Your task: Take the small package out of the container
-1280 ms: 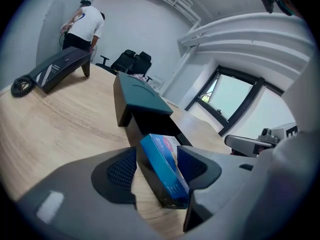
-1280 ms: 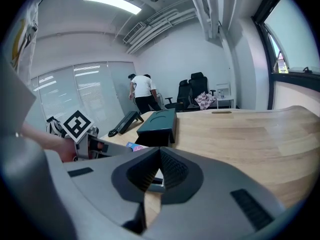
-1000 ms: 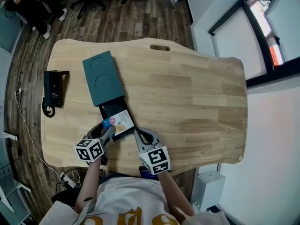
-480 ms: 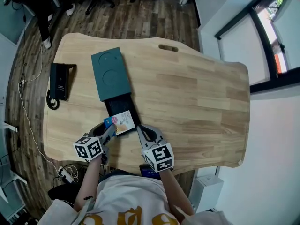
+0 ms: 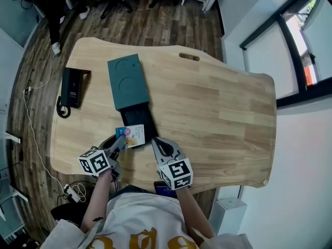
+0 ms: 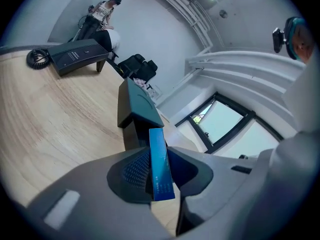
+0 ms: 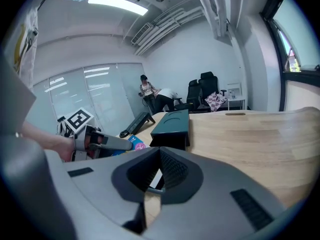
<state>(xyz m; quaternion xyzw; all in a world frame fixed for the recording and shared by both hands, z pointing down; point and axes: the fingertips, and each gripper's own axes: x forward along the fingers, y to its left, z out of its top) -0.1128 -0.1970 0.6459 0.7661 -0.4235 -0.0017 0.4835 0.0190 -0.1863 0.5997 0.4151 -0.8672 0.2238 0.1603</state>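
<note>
The white-and-blue small package (image 5: 132, 135) is clamped in the left tool (image 5: 121, 139), whose jaws have just been closing, beside the dark green container's (image 5: 128, 82) black drawer (image 5: 142, 119), where the right tool (image 5: 154, 140) is drawn together. A black phone (image 5: 71, 86) lies apart on the wooden tabletop (image 5: 218, 113).

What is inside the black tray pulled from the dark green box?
The black tray looks bare where exposed; the small blue-and-white package in the left gripper covers its near-left corner.

No text can be read. The small package (image 5: 130, 136), just beside the container (image 5: 128, 82), carries print too small to read. Near it, the left gripper (image 5: 120, 140) and right gripper (image 5: 155, 142) bear letterless square markers.
</note>
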